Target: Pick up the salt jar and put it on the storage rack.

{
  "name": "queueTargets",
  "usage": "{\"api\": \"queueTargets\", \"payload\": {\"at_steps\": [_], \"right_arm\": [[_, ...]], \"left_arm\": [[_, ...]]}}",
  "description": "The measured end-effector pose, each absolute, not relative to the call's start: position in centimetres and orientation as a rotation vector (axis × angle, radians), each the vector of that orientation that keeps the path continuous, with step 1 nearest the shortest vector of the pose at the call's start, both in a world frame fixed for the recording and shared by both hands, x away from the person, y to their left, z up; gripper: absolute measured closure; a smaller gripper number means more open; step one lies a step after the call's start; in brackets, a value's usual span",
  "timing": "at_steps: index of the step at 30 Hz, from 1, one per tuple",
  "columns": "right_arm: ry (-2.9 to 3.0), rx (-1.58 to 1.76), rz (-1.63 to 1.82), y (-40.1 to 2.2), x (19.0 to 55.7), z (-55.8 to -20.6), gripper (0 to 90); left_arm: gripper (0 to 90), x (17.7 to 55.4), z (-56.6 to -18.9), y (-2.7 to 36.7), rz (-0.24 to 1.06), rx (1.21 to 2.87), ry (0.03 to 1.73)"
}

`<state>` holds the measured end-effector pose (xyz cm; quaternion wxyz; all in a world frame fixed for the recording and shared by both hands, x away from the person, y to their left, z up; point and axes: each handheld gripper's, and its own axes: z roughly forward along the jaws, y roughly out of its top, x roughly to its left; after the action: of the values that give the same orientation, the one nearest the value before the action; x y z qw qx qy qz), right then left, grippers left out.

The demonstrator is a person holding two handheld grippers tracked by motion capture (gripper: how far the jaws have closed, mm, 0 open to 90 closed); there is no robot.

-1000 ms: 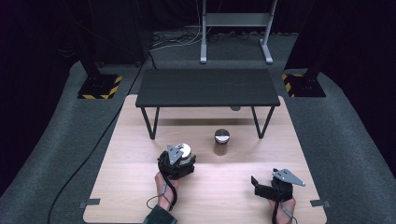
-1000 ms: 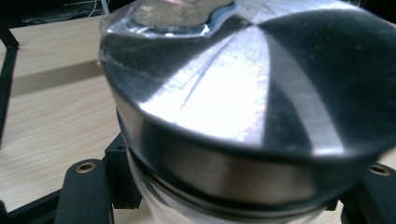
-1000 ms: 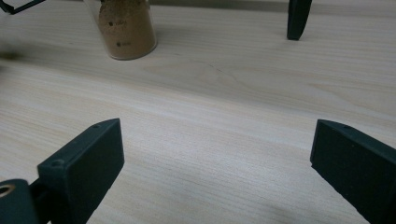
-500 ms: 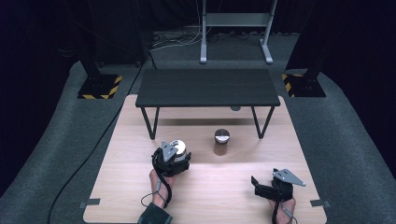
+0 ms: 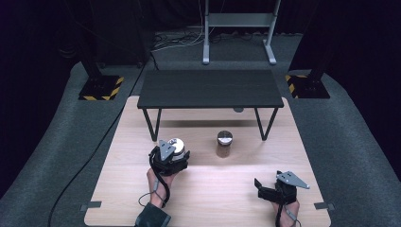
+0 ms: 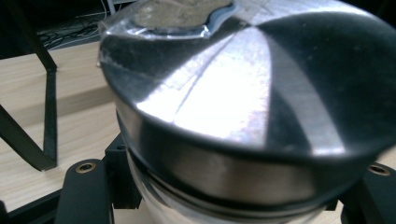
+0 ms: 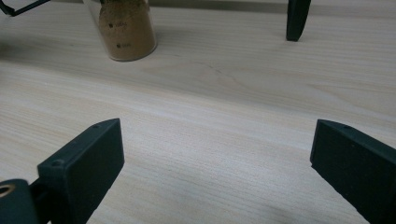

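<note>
Near table (image 5: 118, 189) L edge: jar (image 5: 176, 145) gripped

Two jars with metal lids are on the wooden table (image 5: 118, 189) — one jar (image 5: 176, 144) sits between the jaws of the left gripper (image 5: 169, 158), the other jar (image 5: 224, 144), holding brown powder, stands alone near the middle. Two grippers are in use, the right gripper (image 5: 267, 189) being the second. One small black table (image 5: 208, 88) stands farther back — it shows two angled legs.

Glossy metal lid (image 6: 243, 107); matt wood table (image 5: 208, 198).
</note>
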<state>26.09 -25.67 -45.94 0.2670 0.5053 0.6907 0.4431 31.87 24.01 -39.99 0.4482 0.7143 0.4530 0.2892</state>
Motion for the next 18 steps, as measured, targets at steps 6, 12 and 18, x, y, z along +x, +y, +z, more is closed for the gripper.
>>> {"api": "queueTargets", "payload": {"at_steps": [6, 12, 18], "right_arm": [[1.866, 1.364, 1.197, -25.7, 26.1, -45.9, 1.7], [1.869, 1.367, 1.197, -25.7, 26.2, -45.9, 1.7], [1.869, 1.366, 1.198, -25.7, 26.2, -45.9, 1.7]], "left_arm": [[31.0, 32.0, -39.5, 24.3, 0.719, 1.769, 1.118], [31.0, 32.2, -39.0, 24.8, 0.722, 1.760, 1.117], [31.0, 32.4, -38.5, 25.0, 0.731, 1.753, 1.112]]}}
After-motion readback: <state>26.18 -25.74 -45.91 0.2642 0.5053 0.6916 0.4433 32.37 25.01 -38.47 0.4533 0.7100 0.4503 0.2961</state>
